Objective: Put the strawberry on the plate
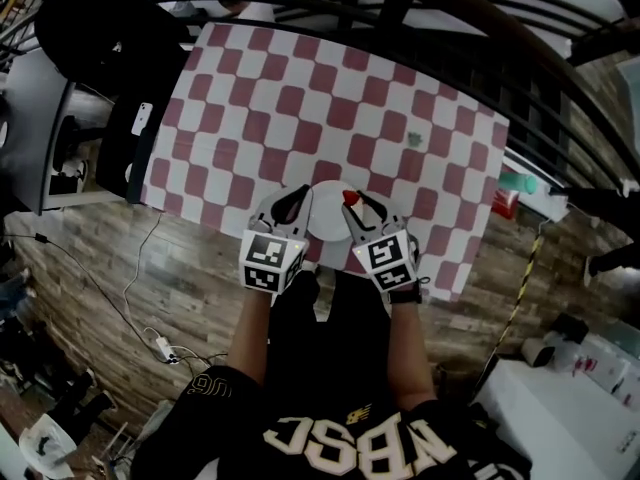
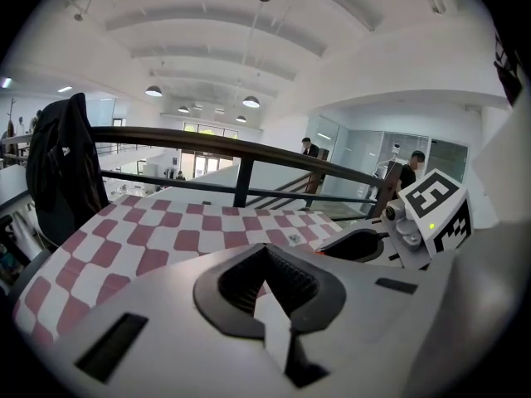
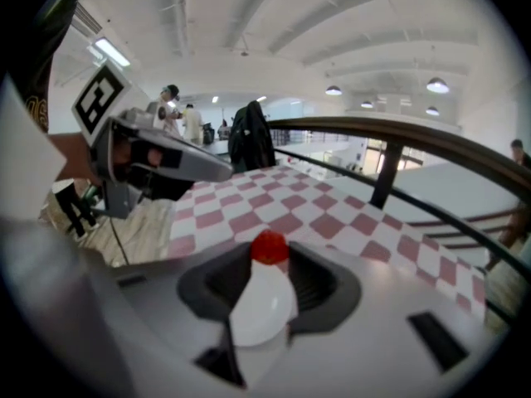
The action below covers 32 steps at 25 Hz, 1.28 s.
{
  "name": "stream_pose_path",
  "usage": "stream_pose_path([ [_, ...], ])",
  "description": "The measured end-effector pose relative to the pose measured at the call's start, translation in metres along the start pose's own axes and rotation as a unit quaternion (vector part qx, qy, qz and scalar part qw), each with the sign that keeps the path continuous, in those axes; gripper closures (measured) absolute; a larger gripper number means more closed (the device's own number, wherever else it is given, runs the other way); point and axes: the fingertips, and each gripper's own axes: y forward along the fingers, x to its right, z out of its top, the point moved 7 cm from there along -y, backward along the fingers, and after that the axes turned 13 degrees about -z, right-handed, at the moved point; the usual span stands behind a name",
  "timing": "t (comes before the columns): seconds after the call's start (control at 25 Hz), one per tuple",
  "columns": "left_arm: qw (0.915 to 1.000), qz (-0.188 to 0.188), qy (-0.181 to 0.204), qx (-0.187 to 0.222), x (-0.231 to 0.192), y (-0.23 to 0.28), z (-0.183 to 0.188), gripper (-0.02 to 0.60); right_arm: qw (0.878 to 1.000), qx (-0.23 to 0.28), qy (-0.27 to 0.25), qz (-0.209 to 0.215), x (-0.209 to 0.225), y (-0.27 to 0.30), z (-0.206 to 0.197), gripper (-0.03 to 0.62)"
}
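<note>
Red-and-white checked cloth (image 1: 330,108) covers the table by the dark railing (image 2: 241,152), and a white plate (image 1: 325,223) sits at its near edge between the two grippers. The small, glossy red strawberry (image 1: 350,197) is pinched at the tips of the right gripper (image 1: 355,204) above the plate's right rim, though I cannot tell whether it touches; the left gripper (image 1: 293,202) hangs at the plate's left side, its jaws brought together on nothing. Farther out a small greenish scrap (image 1: 413,139) lies on the cloth, and a black jacket (image 2: 62,168) hangs at the table's left end.
</note>
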Motion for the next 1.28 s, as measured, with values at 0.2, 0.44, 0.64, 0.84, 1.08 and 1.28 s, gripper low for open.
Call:
stream_pose_path([
  [0.2, 0.9997, 0.004, -0.019, -0.013, -0.003, 0.006, -0.018, 0.574, 0.999, -0.038, -0.007, 0.028, -0.018, 0.021, -0.025, 0.451],
  [0.44, 0.999, 0.004, -0.033, -0.03, -0.005, 0.01, -0.04, 0.573, 0.995, -0.083, -0.018, 0.052, -0.038, 0.044, -0.056, 0.451],
  [0.64, 0.9976, 0.005, -0.05, -0.047, -0.007, 0.014, -0.06, 0.574, 0.991, -0.115, -0.03, 0.063, -0.051, 0.053, -0.073, 0.451],
  [0.84, 0.9964, 0.004, -0.063, -0.057, -0.007, 0.016, -0.072, 0.574, 0.99, -0.127, -0.033, 0.06, -0.055, 0.06, -0.078, 0.451],
  [1.08, 0.9958, 0.003, -0.067, -0.063, -0.008, 0.017, -0.075, 0.573, 0.989, -0.142, -0.024, 0.034, -0.049, 0.064, -0.079, 0.451],
  [1.28, 0.9959, 0.003, -0.066, -0.062, -0.01, 0.015, -0.074, 0.573, 0.989, -0.147, -0.019, 0.028, -0.049, 0.067, -0.08, 0.451],
])
